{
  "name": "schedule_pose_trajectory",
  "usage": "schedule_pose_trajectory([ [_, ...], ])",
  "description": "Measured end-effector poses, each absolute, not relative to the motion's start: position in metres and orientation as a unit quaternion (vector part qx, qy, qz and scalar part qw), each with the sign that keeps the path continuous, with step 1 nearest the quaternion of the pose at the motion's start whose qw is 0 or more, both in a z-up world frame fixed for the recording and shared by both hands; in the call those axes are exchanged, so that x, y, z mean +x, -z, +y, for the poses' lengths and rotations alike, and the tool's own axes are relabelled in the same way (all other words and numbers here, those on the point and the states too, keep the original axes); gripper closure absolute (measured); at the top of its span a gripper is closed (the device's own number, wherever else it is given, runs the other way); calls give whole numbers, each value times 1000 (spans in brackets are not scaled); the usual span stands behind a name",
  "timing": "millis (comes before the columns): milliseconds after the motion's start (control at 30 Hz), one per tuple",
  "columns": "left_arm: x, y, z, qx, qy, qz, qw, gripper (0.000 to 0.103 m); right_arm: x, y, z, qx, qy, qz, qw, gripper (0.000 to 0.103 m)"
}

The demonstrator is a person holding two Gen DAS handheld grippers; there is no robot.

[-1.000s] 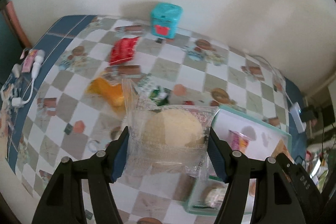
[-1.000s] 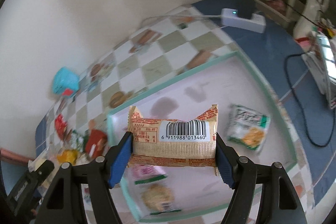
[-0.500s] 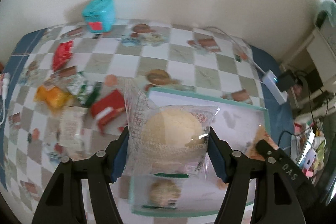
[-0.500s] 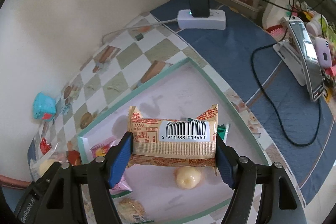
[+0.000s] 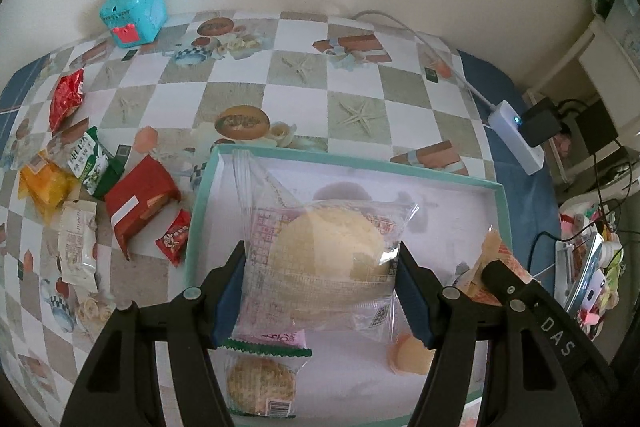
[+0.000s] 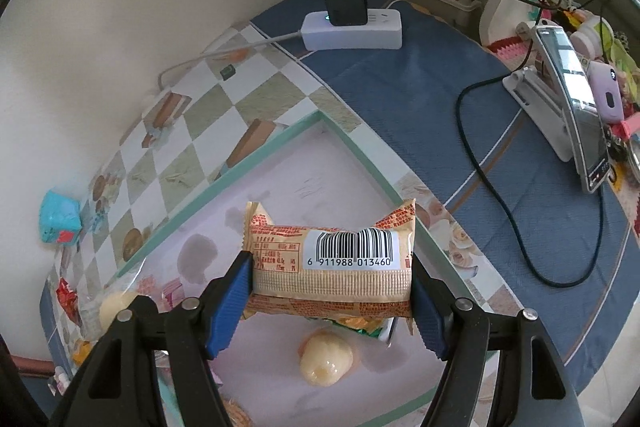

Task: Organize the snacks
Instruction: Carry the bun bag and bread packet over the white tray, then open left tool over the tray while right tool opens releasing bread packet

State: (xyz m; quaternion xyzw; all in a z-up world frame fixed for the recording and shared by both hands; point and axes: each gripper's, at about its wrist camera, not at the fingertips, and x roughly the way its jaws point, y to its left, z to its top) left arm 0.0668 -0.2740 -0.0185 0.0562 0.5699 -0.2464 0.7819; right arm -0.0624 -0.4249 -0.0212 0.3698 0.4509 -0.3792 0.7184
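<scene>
Left gripper point(image 5: 320, 291) clamped on a clear-wrapped round yellow cake point(image 5: 326, 259) above the teal-rimmed shallow tray point(image 5: 352, 165), right gripper point(image 6: 332, 301) clamped on an orange barcoded snack pack point(image 6: 332, 263) over that tray's corner

The clear-wrapped round yellow bun point(image 5: 324, 263) hides most of the pink packet point(image 5: 280, 338); the small green packet point(image 6: 360, 327) hides under the orange barcode wrapper point(image 6: 332, 267).

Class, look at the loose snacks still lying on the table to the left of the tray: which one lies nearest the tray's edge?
The small red packet, beside the tray wall; the big red pack and white packet lie farther left.
</scene>
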Motion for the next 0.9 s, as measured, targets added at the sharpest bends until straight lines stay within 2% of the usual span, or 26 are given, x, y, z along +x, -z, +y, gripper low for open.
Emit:
schedule_pose_trajectory([
  [700, 66, 21, -274, 45, 252, 584, 770, 32, -59, 23, -424, 368, 373, 457, 719, 26],
  [900, 67, 18, -271, 42, 252, 583, 771, 27, -56, 26, -424, 365, 371, 461, 719, 26],
])
